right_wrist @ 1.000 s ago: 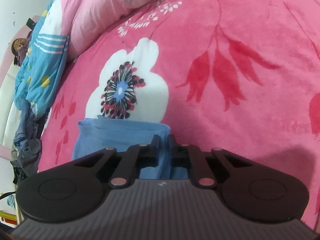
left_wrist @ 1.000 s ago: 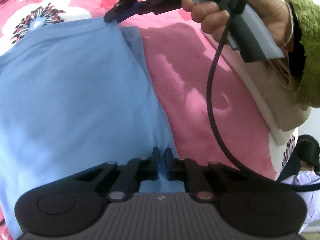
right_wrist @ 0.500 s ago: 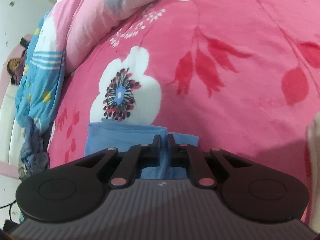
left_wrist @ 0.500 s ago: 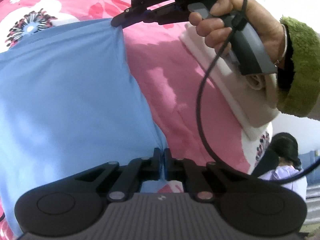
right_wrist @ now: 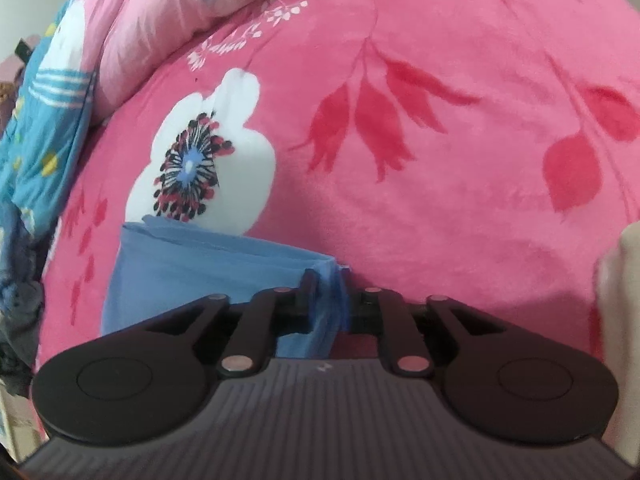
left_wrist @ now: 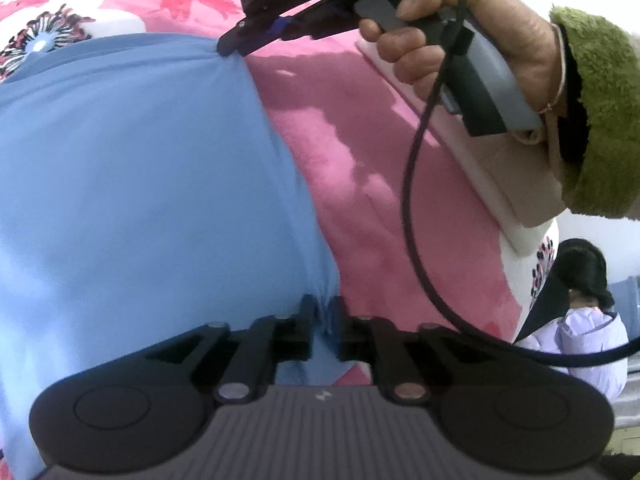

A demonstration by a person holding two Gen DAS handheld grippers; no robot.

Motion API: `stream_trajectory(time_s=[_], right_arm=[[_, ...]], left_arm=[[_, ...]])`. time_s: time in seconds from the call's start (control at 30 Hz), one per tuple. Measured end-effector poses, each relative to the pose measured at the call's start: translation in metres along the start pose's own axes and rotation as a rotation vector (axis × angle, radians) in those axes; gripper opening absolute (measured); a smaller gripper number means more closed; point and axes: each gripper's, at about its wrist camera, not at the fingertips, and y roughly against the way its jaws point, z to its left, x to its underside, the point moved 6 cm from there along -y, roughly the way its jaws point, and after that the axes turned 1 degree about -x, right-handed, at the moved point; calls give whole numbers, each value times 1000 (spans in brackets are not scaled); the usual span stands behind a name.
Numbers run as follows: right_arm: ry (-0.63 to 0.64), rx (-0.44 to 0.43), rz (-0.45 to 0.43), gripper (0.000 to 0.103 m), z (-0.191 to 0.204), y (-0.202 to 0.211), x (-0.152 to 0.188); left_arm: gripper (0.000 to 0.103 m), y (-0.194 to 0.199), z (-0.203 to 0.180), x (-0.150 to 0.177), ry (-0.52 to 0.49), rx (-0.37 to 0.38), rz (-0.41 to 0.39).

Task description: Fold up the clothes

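In the left wrist view, the left gripper (left_wrist: 324, 314) is pinching the near corner of a light blue garment (left_wrist: 140, 200), its 2 fingers closed narrow with a fold of cloth bunched between them. The garment is stretching away across a pink floral blanket (left_wrist: 360, 168) to its far corner, where the right gripper (left_wrist: 232, 44) is nipping the cloth with its tips together; a hand (left_wrist: 472, 36) in a fuzzy green sleeve (left_wrist: 596, 120) is squeezing that gripper's handle, and a black cable (left_wrist: 412, 200) is looping down from it. Compared with 1 second ago, the edge between the 2 grippers is running tauter and straighter, the second layer that showed beside it is no longer showing, and the far gripper is sitting higher and nearer. I judge the edge is being lifted and tensioned for carrying over. A person in a pale purple jacket (left_wrist: 588, 340) is sitting low at the right.

In the right wrist view, the right gripper (right_wrist: 326, 284) is clamping several blue layers of the garment (right_wrist: 192, 276), fingers narrow on the cloth. The garment is lying low and left, over the white flower (right_wrist: 204, 160) printed on the blanket (right_wrist: 440, 160). Against 1 second ago the flower is sitting higher and the blanket is looking nearer, so the gripper is travelling with its corner. A blue patterned quilt (right_wrist: 40, 128) is heaped at the far left.
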Motion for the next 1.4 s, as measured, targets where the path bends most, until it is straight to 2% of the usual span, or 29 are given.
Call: stream_trajectory(time_s=[0.03, 0.07, 0.17, 0.27, 0.37, 0.5, 0.6, 0.67, 0.83, 0.9, 0.93, 0.97, 1.1, 1.4], right_arm=[[1, 13, -23, 25, 0, 8, -2], [4, 26, -50, 26, 2, 17, -6], [55, 35, -111, 27, 19, 40, -16], [180, -85, -74, 27, 68, 35, -17], [397, -184, 0, 27, 131, 5, -7], [654, -248, 54, 26, 195, -43, -2], [810, -229, 101, 26, 220, -72, -5], [865, -221, 138, 26, 230, -87, -11], [928, -188, 227, 26, 241, -107, -11], [926, -168, 248, 15, 242, -115, -9], [921, -162, 254, 2, 242, -119, -8], [909, -164, 241, 2, 242, -118, -9], [859, -169, 171, 1, 243, -109, -16], [816, -211, 127, 1, 245, -125, -13]], left_arm=[[39, 4, 2, 1, 6, 2, 0], [49, 10, 5, 3, 17, -3, -6], [49, 38, 21, 6, 73, -27, -47], [49, 69, 52, 13, 181, -93, -95], [49, 93, 89, 24, 298, -209, -127], [49, 111, 134, 42, 421, -328, -144], [48, 110, 153, 53, 454, -329, -131], [41, 105, 158, 59, 450, -306, -123], [25, 98, 156, 73, 449, -234, -141], [19, 95, 154, 76, 448, -222, -144], [11, 93, 154, 78, 448, -219, -147], [5, 92, 156, 80, 446, -219, -148], [3, 98, 159, 83, 466, -208, -178], [3, 101, 162, 84, 491, -202, -201]])
